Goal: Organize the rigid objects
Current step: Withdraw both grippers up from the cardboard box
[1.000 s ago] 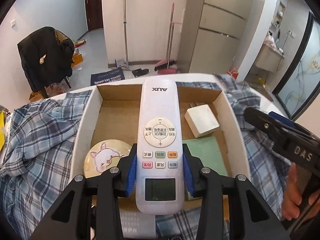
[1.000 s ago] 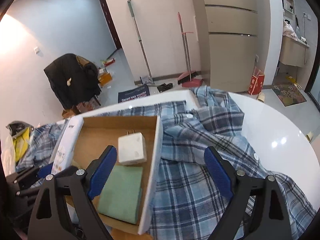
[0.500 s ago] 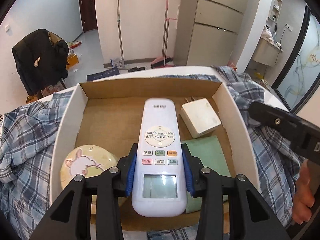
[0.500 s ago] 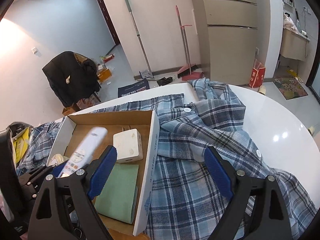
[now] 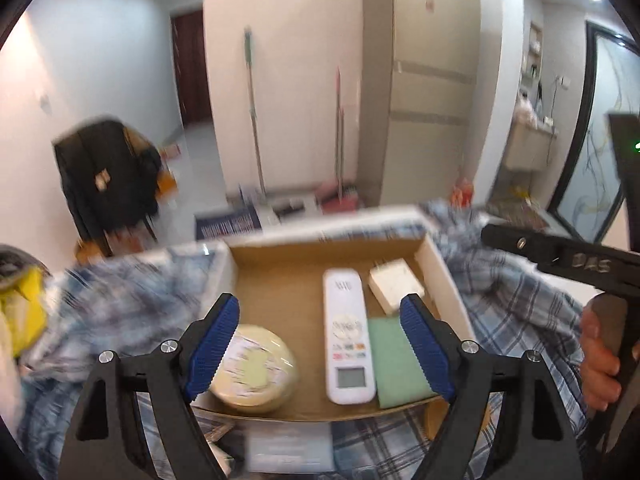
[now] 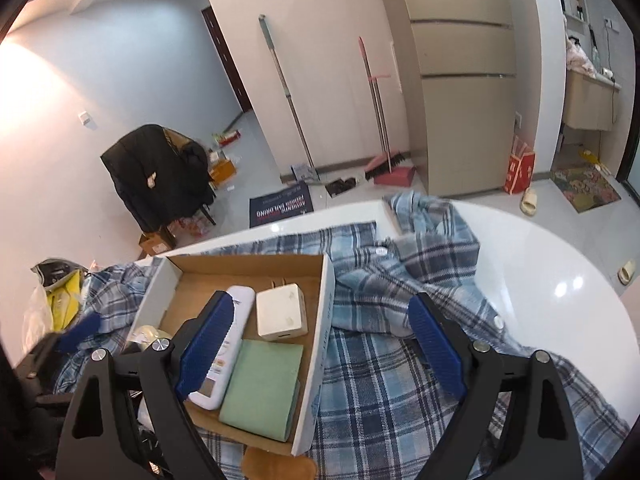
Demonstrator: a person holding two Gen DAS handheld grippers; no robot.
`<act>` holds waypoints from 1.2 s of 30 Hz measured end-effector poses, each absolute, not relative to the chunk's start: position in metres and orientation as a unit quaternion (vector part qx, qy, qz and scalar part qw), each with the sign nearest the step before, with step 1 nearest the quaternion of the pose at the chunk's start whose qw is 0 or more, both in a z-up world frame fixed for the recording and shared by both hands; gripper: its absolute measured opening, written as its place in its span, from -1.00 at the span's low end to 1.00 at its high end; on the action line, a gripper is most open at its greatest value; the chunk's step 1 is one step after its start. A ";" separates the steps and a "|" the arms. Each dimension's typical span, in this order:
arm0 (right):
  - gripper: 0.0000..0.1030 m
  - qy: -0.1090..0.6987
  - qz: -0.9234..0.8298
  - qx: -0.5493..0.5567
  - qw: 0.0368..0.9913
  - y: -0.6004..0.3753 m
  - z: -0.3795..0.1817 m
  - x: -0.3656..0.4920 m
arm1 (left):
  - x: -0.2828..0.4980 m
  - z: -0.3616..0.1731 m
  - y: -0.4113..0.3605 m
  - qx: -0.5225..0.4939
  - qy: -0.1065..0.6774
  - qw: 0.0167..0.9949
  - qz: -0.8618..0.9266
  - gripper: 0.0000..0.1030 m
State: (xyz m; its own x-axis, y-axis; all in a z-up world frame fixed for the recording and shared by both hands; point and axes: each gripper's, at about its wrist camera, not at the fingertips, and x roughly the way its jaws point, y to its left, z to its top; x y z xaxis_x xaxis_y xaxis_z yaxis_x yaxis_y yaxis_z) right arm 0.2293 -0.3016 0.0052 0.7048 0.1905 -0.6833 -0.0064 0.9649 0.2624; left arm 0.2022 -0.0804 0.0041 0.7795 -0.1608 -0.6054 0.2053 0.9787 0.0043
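A white remote control (image 5: pixel 347 336) lies flat in the cardboard box (image 5: pixel 276 280), between a round cream tin (image 5: pixel 256 368) on the left and a green pad (image 5: pixel 394 356) and white charger (image 5: pixel 394 283) on the right. My left gripper (image 5: pixel 320 348) is open and empty, above the box's near side. My right gripper (image 6: pixel 320 352) is open and empty over the box's right wall (image 6: pixel 326 320). The right wrist view also shows the remote (image 6: pixel 230 344), the charger (image 6: pixel 281 311) and the green pad (image 6: pixel 262 388).
The box rests on a blue plaid shirt (image 6: pixel 400 280) spread over a round white table (image 6: pixel 560 280). A yellow bag (image 5: pixel 24 312) sits at the far left. A brown soft item (image 6: pixel 276 466) lies by the box's near corner.
My left gripper has opened and let go of the remote, which now lies in the box. The left gripper has pulled back and up. The right gripper has barely moved.
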 end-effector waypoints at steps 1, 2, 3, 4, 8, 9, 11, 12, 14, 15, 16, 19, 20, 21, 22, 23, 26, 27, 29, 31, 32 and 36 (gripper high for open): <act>0.71 0.376 0.054 0.118 0.917 -0.301 0.009 0.226 | 0.187 0.015 -0.074 0.034 0.278 0.956 -0.092 0.64; 0.71 0.370 0.055 0.114 0.920 -0.300 0.014 0.221 | 0.176 0.023 -0.068 0.029 0.244 0.965 -0.090 0.64; 0.72 0.366 0.055 0.109 0.923 -0.299 0.018 0.217 | 0.164 0.030 -0.062 0.023 0.207 0.974 -0.087 0.64; 0.72 0.361 0.057 0.103 0.925 -0.298 0.021 0.212 | 0.149 0.038 -0.057 0.022 0.175 0.981 -0.082 0.67; 0.78 0.339 0.064 0.081 0.935 -0.289 0.037 0.188 | 0.119 0.052 -0.046 0.019 0.135 0.988 -0.065 0.78; 0.79 0.334 0.066 0.077 0.937 -0.287 0.040 0.182 | 0.115 0.055 -0.044 0.016 0.131 0.989 -0.063 0.82; 0.80 0.325 0.073 0.066 0.941 -0.281 0.047 0.168 | 0.102 0.059 -0.038 0.007 0.124 0.990 -0.062 1.00; 0.82 0.323 0.077 0.063 0.941 -0.280 0.050 0.163 | 0.095 0.060 -0.035 0.002 0.119 0.991 -0.061 1.00; 0.91 0.320 0.088 0.064 0.941 -0.277 0.056 0.150 | 0.077 0.064 -0.025 -0.022 0.103 0.992 -0.068 1.00; 1.00 0.316 0.091 0.066 0.942 -0.277 0.060 0.143 | 0.070 0.067 -0.023 -0.030 0.099 0.992 -0.074 1.00; 0.99 0.306 0.093 0.068 0.945 -0.276 0.063 0.134 | 0.063 0.068 -0.021 -0.033 0.097 0.992 -0.075 1.00; 0.99 0.277 0.083 0.057 0.956 -0.271 0.072 0.113 | 0.040 0.074 -0.015 -0.043 0.072 0.994 -0.063 1.00; 0.99 0.268 0.080 0.050 0.959 -0.269 0.074 0.107 | 0.034 0.075 -0.013 -0.045 0.065 0.995 -0.058 1.00; 0.99 0.263 0.079 0.046 0.960 -0.267 0.074 0.102 | 0.027 0.075 -0.013 -0.047 0.055 0.996 -0.054 1.00; 0.99 0.259 0.080 0.042 0.962 -0.264 0.074 0.098 | 0.020 0.073 -0.013 -0.045 0.040 0.997 -0.048 1.00; 0.99 0.257 0.080 0.037 0.962 -0.262 0.073 0.095 | 0.013 0.071 -0.015 -0.037 0.027 0.998 -0.039 1.00; 0.99 0.256 0.079 0.033 0.963 -0.254 0.066 0.086 | 0.006 0.064 -0.021 0.008 0.023 1.000 -0.013 1.00; 0.99 0.258 0.078 0.032 0.962 -0.253 0.063 0.085 | 0.005 0.060 -0.020 0.013 0.029 0.999 -0.014 1.00; 0.99 0.267 0.080 0.029 0.960 -0.249 0.057 0.084 | 0.009 0.052 -0.017 0.008 0.045 0.999 -0.009 1.00; 0.99 0.282 0.086 0.026 0.955 -0.245 0.052 0.085 | 0.012 0.045 -0.010 -0.008 0.054 0.999 0.004 1.00; 0.99 0.290 0.089 0.025 0.952 -0.244 0.050 0.087 | 0.014 0.043 -0.007 -0.016 0.057 0.998 0.007 1.00; 0.99 0.322 0.094 0.022 0.942 -0.239 0.040 0.094 | 0.026 0.029 0.001 -0.031 0.088 0.996 -0.005 1.00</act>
